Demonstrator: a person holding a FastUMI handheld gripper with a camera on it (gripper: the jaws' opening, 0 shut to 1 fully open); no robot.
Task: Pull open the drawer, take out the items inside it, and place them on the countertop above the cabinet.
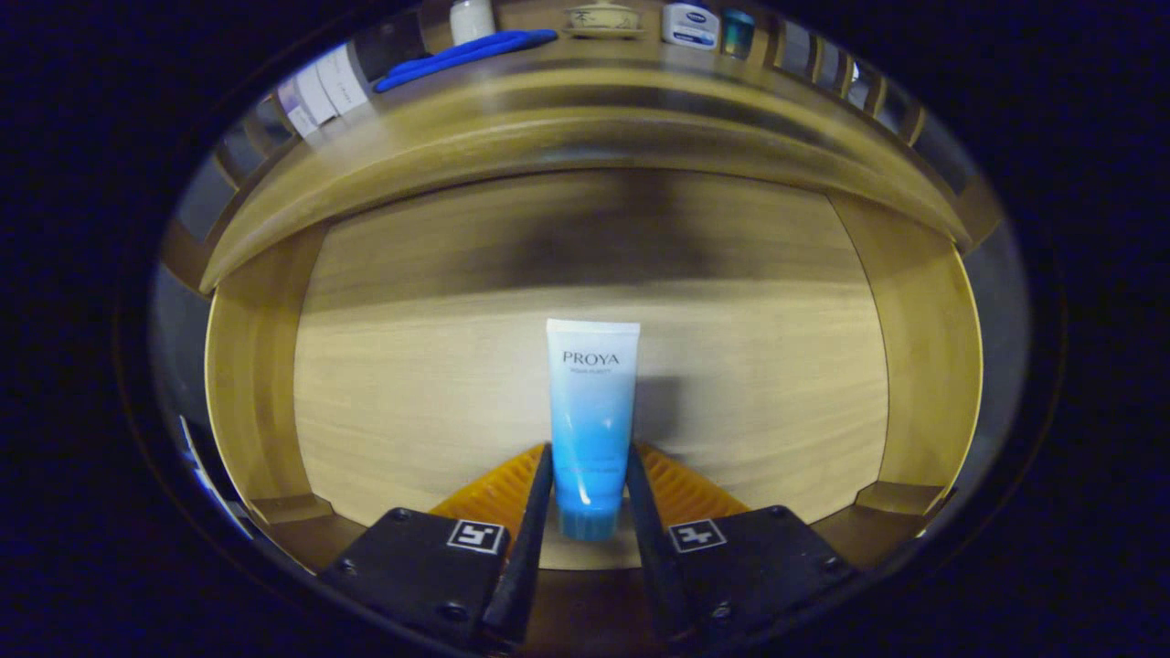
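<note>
**Tube between the fingers, long axis running straight ahead**

In the lower centre of the frame, the claw (590,498) has its two fingers pressed against either side of the blue-and-white soft plastic squeeze tube (591,411), near its ribbed cap end. It looks clenched on the tube. The tube lies inside the open pale wooden drawer (256,384), its flat crimped end pointing away from the claw toward the back. The drawer floor is smooth grained wood. At the top of the frame runs the wooden bench (585,91), carrying a blue pen (466,55) and small jars.
</note>
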